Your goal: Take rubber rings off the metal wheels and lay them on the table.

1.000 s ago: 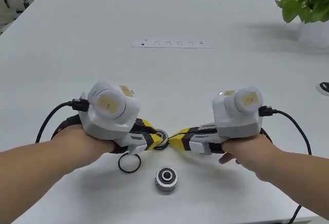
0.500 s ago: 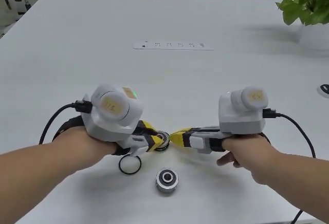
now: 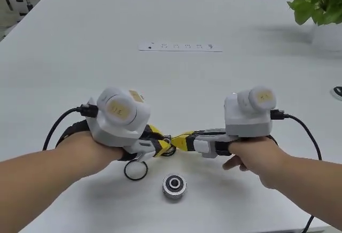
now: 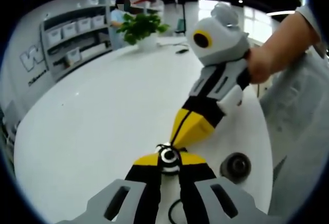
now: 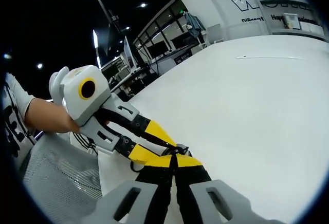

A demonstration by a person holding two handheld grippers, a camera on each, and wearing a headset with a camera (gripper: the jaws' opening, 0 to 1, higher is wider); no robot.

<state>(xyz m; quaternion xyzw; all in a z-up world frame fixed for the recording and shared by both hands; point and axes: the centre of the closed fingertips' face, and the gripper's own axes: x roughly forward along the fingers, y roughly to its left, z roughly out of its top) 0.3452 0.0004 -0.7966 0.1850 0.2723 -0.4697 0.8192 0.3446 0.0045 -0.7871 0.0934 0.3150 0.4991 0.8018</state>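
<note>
From the head view, saw both grippers meeting tip to tip low over the white table (image 3: 224, 83). Found the left gripper (image 3: 162, 144) clamped on a small wheel (image 3: 167, 148), with the right gripper (image 3: 179, 142) brought nose-first against that wheel from the other side. Noted a loose ring (image 3: 135, 170) lying flat on the table just below the left gripper, and a second wheel (image 3: 174, 186) with a black band round its rim, resting flat nearby, apart from the ring. Spotted a power strip (image 3: 180, 46) farther back and a plant (image 3: 315, 0) at the far right corner.

In the left gripper view, looked along the yellow-tipped jaws: pressed in on the small wheel (image 4: 168, 155) from both sides, hub toward the camera. Saw the right gripper (image 4: 181, 134) coming in from the upper right, jaws drawn together to a point touching the wheel's top edge – could not tell about any rubber pinched there. Made out the second wheel (image 4: 236, 166) on the table to the right. Noted the plant (image 4: 141, 24) in a white pot (image 4: 149, 41), and shelves (image 4: 42, 40) carrying pale bins (image 4: 68, 31) – could not tell their contents.

In the right gripper view, found the right gripper (image 5: 174, 158) closed to a thin slit, tips at the small wheel (image 5: 178, 148), with the left gripper (image 5: 163, 143) reaching in from the left. Picked out the power strip (image 5: 267, 57) across the table, and shelves with bins at the upper right, contents too small to tell.
</note>
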